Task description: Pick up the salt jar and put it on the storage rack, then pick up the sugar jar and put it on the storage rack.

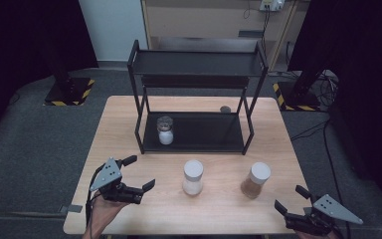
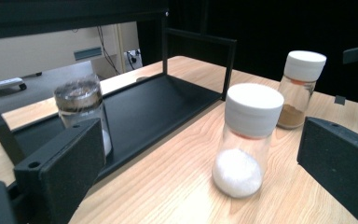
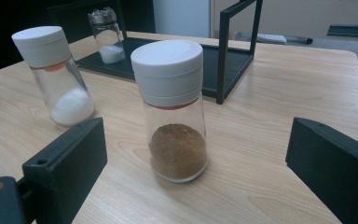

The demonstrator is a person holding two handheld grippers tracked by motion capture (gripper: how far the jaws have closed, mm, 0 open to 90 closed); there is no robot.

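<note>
Left gripper [image 2: 205,158]: jaws wide, nothing between the pads, white-powder jar [image 2: 248,140] framed dead centre just ahead on the table [image 2: 168,186], so it looks lined up for a straight-in grab around the glass body below the cap. Right gripper [image 3: 196,163] is the same story: jaws spread wide, empty, brown-powder jar [image 3: 175,112] centred between them and apart from both pads. Both jars stand upright on bare wood in front of the rack [image 1: 194,99], well apart from each other, which leaves room for each gripper to close without clipping the neighbour. Likely target is the rack's lower shelf, where a third jar [image 1: 165,130] with a clear or foil-looking top already sits at the left end; the rest of that shelf is free. The high view gives the layout: left gripper [image 1: 142,174] near the table's front-left, right gripper [image 1: 291,199] at the front-right corner, each angled inward at its own jar, top shelf bare. The gripper views add what the overhead can't: fill level (both jars only bottom-filled), an orange band under each white cap, and jaw-to-jar alignment.
</note>
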